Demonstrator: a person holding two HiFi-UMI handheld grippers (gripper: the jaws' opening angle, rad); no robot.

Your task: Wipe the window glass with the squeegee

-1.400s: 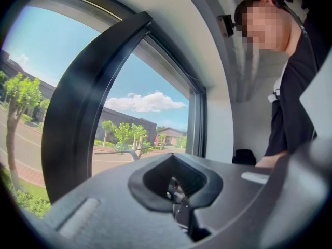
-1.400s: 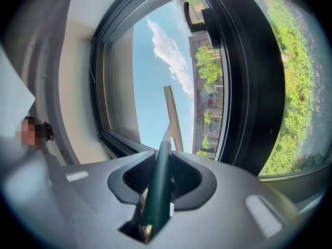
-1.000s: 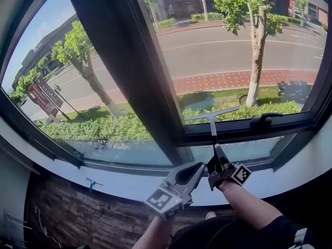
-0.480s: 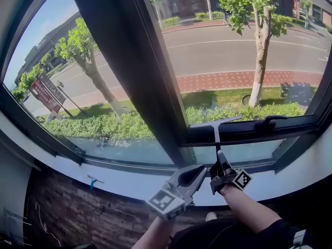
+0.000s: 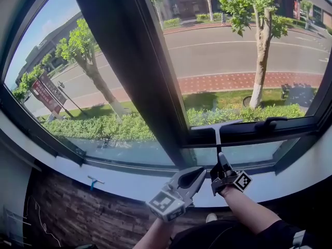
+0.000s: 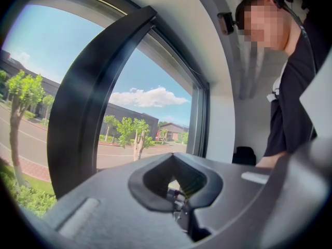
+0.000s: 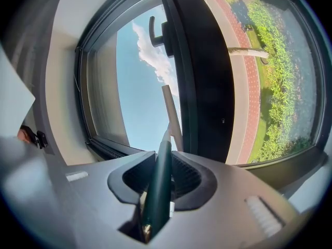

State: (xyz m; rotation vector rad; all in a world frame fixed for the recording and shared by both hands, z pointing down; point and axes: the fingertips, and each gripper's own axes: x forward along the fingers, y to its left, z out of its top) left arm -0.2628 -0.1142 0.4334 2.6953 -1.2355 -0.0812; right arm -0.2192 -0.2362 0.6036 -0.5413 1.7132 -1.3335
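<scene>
The squeegee (image 5: 218, 137) has a thin pale blade and a dark green handle. In the head view its blade lies at the bottom edge of the right window pane (image 5: 244, 51), against the dark lower frame. My right gripper (image 5: 222, 169) is shut on the handle, just above the white sill (image 5: 104, 176). In the right gripper view the green handle (image 7: 157, 183) stands between the jaws and the blade (image 7: 172, 115) rests on the glass. My left gripper (image 5: 193, 174) hangs left of the right one, shut and empty; in its own view the left gripper (image 6: 176, 183) holds nothing.
A thick dark mullion (image 5: 129, 71) splits the two panes. A black window handle (image 5: 270, 121) sits on the lower frame, right of the blade. A small blue hook (image 5: 94, 181) sticks out of the stone-clad wall below the sill. A person (image 6: 290, 87) shows in the left gripper view.
The squeegee and my right gripper have slid down the right pane, the blade going from over the hedge to the lower frame. My left gripper barely shifted.
</scene>
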